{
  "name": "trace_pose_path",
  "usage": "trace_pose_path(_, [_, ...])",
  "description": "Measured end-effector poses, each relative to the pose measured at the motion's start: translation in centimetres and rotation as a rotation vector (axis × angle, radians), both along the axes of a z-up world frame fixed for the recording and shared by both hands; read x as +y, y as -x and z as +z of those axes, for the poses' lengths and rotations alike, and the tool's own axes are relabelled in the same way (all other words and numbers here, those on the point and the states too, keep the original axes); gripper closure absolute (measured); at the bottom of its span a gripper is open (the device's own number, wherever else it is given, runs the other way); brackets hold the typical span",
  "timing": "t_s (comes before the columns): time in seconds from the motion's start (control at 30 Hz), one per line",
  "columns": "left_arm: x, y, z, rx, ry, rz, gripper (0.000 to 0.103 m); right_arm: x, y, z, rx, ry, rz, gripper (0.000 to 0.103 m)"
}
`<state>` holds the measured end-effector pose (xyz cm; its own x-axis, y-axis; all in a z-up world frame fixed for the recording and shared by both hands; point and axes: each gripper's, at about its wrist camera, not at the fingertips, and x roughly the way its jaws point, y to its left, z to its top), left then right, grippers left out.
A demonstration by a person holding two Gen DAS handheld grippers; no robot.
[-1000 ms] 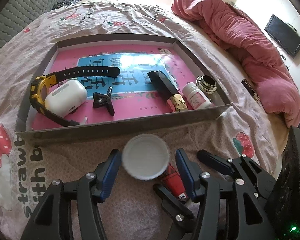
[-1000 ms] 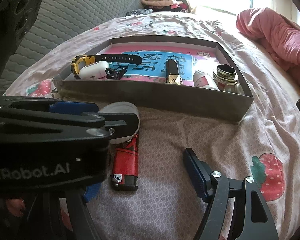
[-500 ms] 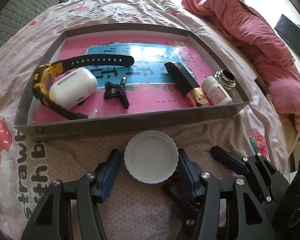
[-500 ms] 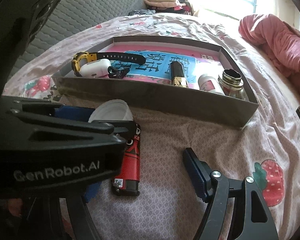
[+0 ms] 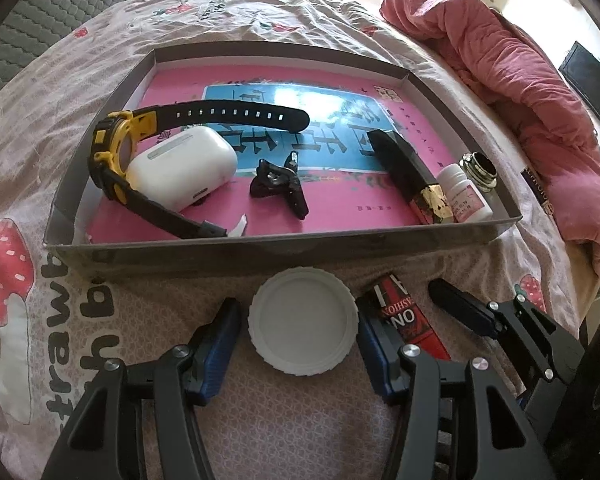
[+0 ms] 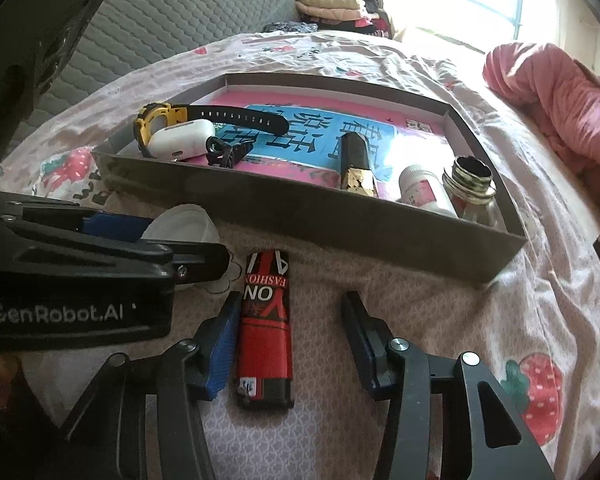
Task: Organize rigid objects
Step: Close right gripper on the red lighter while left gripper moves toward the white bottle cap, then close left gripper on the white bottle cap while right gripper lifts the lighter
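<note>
A white round lid lies on the bedsheet just in front of the grey tray. My left gripper stands open around it, its blue pads close to both sides of the rim. Right beside the lid lies a red and black lighter. My right gripper straddles it with its jaws closing: the left pad is at the lighter's side, while the right pad is still apart from it. The left gripper fills the left of the right wrist view, partly hiding the lid.
The tray holds a yellow and black watch, a white earbud case, a black clip, a black and gold case, a small white bottle and a glass jar. A pink quilt lies bunched at the right.
My left gripper has come down closer around the lid. The right gripper's jaws have narrowed, and its left finger now shows beside the lighter.
</note>
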<state>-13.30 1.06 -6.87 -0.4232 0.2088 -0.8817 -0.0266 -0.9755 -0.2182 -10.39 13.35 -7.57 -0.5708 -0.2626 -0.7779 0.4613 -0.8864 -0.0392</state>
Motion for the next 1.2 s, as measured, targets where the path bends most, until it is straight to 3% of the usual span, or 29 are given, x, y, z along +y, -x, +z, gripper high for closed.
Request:
trace_pose_path(0.13, [0.0, 0.0, -0.3, 0.003, 0.000, 0.000, 0.046, -0.1, 0.1, -0.1, 0.010, -0.022, 0.000, 0.058])
trace_pose_path(0.2, [0.2, 0.1, -0.3, 0.005, 0.004, -0.003, 0.046, 0.2, 0.3, 0.1, 0.010, -0.024, -0.009, 0.074])
trace_pose_path(0.27, [0.3, 0.2, -0.4, 0.004, 0.008, -0.006, 0.046, 1.0, 0.7, 0.2, -0.008, 0.001, -0.024, 0.082])
trace_pose_path(0.7, [0.0, 0.1, -0.2, 0.005, 0.017, -0.001, 0.052, 3.6, 1.1, 1.4, -0.042, 0.113, -0.089, 0.082])
trace_pose_path(1.2, [-0.3, -0.9, 2.1, 0.045, 0.001, 0.002, 0.052, 4.5, 0.3, 3.3, 0.007, 0.190, -0.090, 0.082])
